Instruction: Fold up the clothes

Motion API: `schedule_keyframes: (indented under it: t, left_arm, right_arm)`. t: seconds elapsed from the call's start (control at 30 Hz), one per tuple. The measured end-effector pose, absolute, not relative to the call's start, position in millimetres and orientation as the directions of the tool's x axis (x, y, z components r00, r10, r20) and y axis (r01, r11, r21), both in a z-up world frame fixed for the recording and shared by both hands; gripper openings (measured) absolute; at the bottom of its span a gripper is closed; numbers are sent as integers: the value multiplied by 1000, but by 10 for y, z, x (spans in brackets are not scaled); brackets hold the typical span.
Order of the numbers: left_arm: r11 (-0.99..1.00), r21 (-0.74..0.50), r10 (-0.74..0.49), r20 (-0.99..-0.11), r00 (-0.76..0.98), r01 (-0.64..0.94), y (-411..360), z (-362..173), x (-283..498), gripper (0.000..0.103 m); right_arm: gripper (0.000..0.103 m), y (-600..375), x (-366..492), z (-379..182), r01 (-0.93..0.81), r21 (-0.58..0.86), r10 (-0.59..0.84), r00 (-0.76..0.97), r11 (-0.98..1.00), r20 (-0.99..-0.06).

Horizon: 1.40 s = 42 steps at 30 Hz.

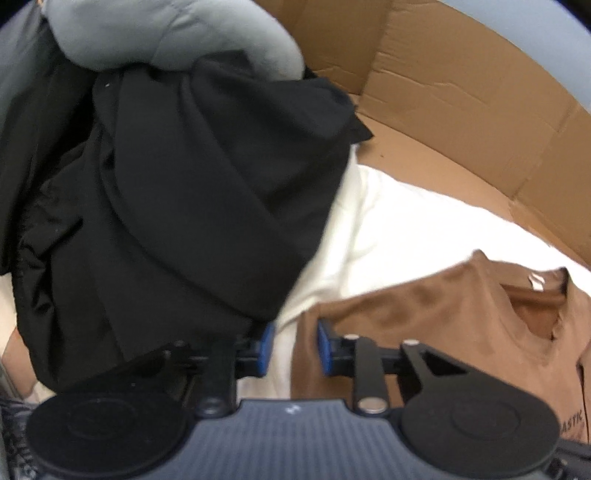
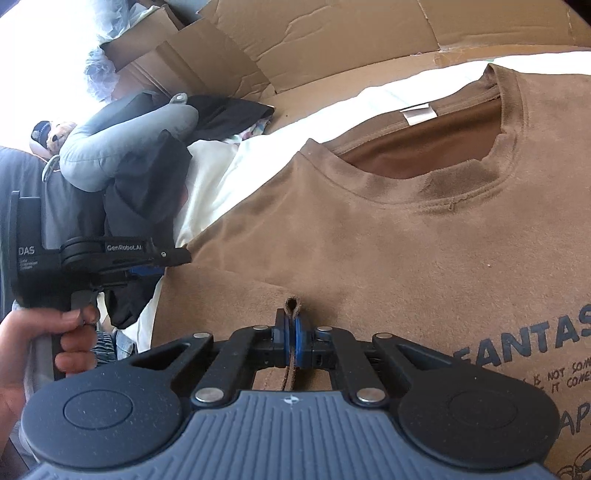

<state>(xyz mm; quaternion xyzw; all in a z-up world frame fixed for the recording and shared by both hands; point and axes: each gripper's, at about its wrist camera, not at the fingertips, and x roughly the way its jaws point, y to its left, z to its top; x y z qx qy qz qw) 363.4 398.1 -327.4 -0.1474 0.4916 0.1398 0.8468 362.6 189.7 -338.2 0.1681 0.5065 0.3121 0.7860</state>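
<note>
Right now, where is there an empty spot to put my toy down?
The bare cardboard between the black clothes and the upright box flap is free. So is the white sheet strip between the black clothes and the brown T-shirt. It is crowded on the left, where the grey neck pillow tops the pile.

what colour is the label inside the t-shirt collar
White label on the brown t-shirt; clearest in the right wrist view.

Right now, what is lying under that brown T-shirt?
A white sheet shows beyond the brown T-shirt at its shoulder edge and past the collar, over cardboard. How far it runs beneath is covered by the shirt.
</note>
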Motion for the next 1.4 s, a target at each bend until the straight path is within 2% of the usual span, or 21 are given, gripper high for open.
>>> schedule_keyframes:
  t: [0.23, 0.37, 0.6, 0.7, 0.77, 0.93, 1.03, 1.07, 1.27, 1.4]
  left_arm:
    - [861, -192, 95, -849, 521, -471, 4086, -3242, 3557, 19]
    - [841, -224, 132, -798, 588, -492, 4080, -3027, 3398, 18]
    - [864, -252, 91, -775, 626, -437, 3960, -2894, 3160, 18]
    - [879, -271, 32, -787, 616, -391, 3886, -2932, 3134, 18]
    - [888, -274, 0, -802, 597, -368, 3837, -2991, 3142, 17]
    - [900, -231, 15, -832, 555, -370, 3802, -3169, 3245, 17]
    - [887, -225, 31, -842, 539, -403, 3907, -3277, 3372, 10]
    - [888, -217, 37, -845, 534, -405, 3925, -3304, 3390, 3]
    - [890, -231, 28, -833, 553, -394, 4083, -3389, 3389, 3]
    - [885, -244, 51, -796, 603, -397, 4102, -3202, 3215, 5]
  right_arm:
    - [1, 1847, 3567, -3444, -318, 570, 650, 300, 758, -698]
    - [5, 1816, 3568, -3422, -305, 553, 630, 316, 776, -710]
    - [13, 1836, 3631, -3451, -282, 565, 631, 315, 776, -709]
    - [11, 1895, 3663, -3457, -304, 551, 628, 306, 777, -716]
    - [4, 1924, 3688, -3459, -316, 545, 626, 299, 777, -720]
    - [1, 1961, 3688, -3448, -351, 516, 615, 293, 781, -732]
    - [1, 1963, 3672, -3440, -357, 506, 609, 298, 785, -735]
    - [1, 1964, 3669, -3437, -356, 504, 607, 300, 787, -736]
    - [3, 1944, 3668, -3436, -346, 498, 598, 312, 795, -738]
    - [6, 1872, 3652, -3387, -335, 479, 578, 343, 812, -740]
